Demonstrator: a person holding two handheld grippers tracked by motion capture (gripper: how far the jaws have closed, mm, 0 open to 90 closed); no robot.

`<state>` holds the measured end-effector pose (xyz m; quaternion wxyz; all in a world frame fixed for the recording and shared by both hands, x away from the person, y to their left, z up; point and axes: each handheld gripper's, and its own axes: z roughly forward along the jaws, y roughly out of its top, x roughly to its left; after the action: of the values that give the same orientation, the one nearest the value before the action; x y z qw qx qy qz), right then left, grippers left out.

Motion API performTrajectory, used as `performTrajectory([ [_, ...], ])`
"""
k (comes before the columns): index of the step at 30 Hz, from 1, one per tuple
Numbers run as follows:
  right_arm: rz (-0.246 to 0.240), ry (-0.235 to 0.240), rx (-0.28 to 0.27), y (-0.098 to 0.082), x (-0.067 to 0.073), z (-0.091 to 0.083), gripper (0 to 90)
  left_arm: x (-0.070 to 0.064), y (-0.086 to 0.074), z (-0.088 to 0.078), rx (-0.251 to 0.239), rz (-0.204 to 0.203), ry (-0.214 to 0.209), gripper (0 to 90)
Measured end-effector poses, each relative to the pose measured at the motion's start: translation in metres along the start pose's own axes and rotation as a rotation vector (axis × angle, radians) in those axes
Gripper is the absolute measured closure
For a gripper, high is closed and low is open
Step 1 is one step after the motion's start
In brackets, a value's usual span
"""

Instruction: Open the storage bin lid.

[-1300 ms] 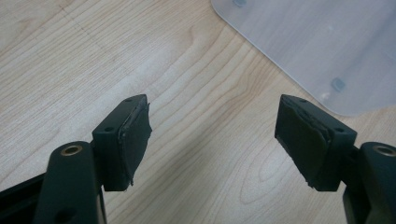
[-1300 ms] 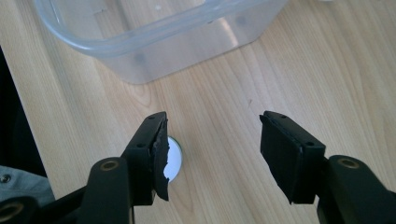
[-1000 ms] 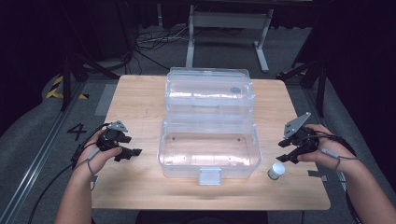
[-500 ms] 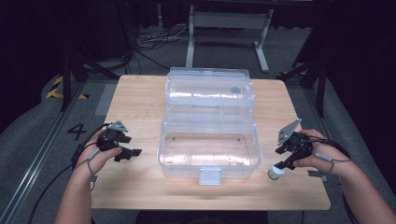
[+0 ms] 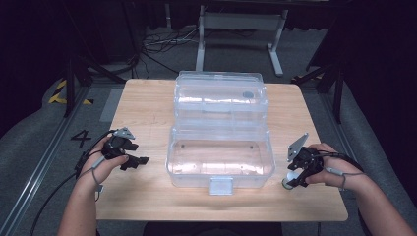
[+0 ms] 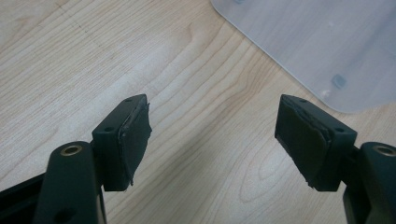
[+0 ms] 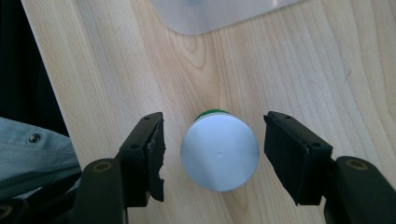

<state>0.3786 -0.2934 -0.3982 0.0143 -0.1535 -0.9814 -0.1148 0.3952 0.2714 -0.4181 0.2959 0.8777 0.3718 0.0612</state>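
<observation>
Right gripper (image 7: 212, 154) astride white-capped bottle (image 7: 219, 151) on wooden table (image 7: 327, 60), dark room.

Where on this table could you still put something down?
Bare wood lies left of the clear box, around the left gripper, and along the front edge. Right of the box it is crowded: the right gripper straddles a white-capped bottle.

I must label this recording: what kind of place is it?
Probably a lab or recording studio: a small wooden table on grey floor, metal stands and loose cables behind, dark surroundings.
</observation>
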Motion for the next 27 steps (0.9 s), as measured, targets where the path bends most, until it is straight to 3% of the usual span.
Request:
performTrajectory([
  [10,-0.008,-0.012,0.044,-0.001,0.002,0.014,40.8,0.001,0.0,0.0,0.001,-0.003,-0.002,27.2],
  [17,-0.026,-0.049,0.08,0.0,0.002,0.015,49.5,0.0,-0.001,0.0,-0.004,-0.006,-0.002,27.2],
  [27,-0.034,-0.063,0.08,0.002,0.002,0.01,49.8,0.001,-0.001,0.0,-0.004,-0.003,-0.001,27.2],
])
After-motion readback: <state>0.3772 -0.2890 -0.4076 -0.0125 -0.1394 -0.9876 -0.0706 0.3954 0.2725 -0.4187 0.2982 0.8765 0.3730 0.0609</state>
